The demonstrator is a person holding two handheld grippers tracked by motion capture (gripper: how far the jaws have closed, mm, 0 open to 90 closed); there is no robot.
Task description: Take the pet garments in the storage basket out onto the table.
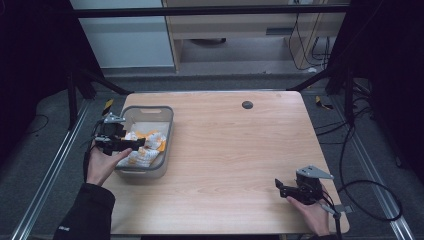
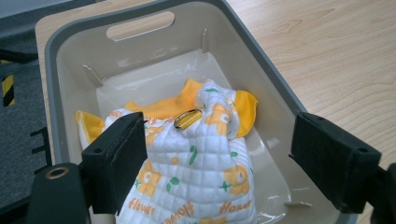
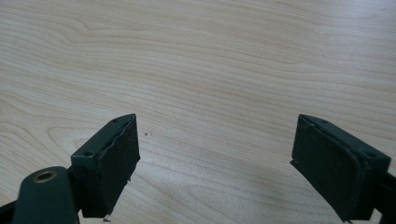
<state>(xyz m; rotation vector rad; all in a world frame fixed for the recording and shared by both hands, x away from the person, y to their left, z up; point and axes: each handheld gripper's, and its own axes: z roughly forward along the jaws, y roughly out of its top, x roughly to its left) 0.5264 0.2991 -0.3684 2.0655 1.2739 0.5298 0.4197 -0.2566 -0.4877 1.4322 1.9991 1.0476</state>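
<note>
1. The left hand-held gripper (image 1: pixel 131 143) hangs over the grey plastic bin (image 1: pixel 169 131) at the desk's (image 1: pixel 235 150) 9 o'clock side, jaws wide, holding nothing.
2. In the bin lies a quilted baby garment (image 2: pixel 196 168), white with orange trim and a brass snap (image 2: pixel 187 119). It sits between the jaws, probably lined up for a pick.
3. The right hand-held gripper (image 1: pixel 281 188) rests at 5 o'clock, jaws wide over bare wood, likely parked clear.

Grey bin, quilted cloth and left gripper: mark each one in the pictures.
grey bin (image 2: pixel 140 24), left gripper view, far rim by the handle slot.
quilted cloth (image 2: pixel 201 163), left gripper view, white printed middle.
left gripper (image 1: pixel 136 143), high view, jaws over the bin.
</note>
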